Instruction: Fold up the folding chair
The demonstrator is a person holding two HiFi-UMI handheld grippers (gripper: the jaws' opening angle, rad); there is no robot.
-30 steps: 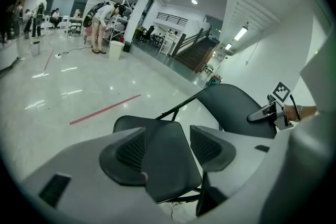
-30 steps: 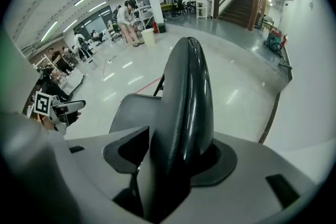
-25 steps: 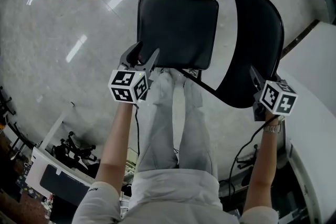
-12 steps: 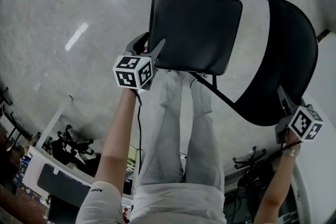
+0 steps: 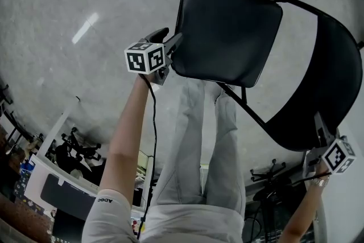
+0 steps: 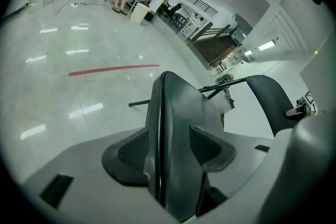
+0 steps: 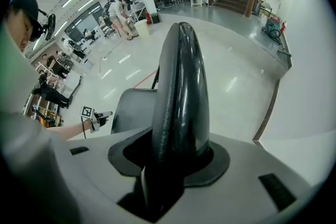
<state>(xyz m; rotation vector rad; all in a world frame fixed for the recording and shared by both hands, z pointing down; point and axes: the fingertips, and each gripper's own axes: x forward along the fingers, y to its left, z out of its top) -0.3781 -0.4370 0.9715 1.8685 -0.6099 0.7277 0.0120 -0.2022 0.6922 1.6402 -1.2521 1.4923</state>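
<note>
Left tool (image 5: 170, 47) clamps the seat (image 5: 227, 31) front edge. Right tool (image 5: 319, 129), jaws just closing, grips the backrest (image 5: 335, 82) top. Judged: backrest is steadied so the seat can pivot.

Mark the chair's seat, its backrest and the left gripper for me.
seat (image 5: 227, 31), head view, middle of the cushion.
backrest (image 5: 336, 88), head view, middle of the curved panel.
left gripper (image 5: 169, 38), head view, between its fingertips at the seat's edge.

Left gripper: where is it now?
Head view, left of centre: the left gripper is clamped on the left edge of the chair seat, just above the person's legs in the picture.
</note>
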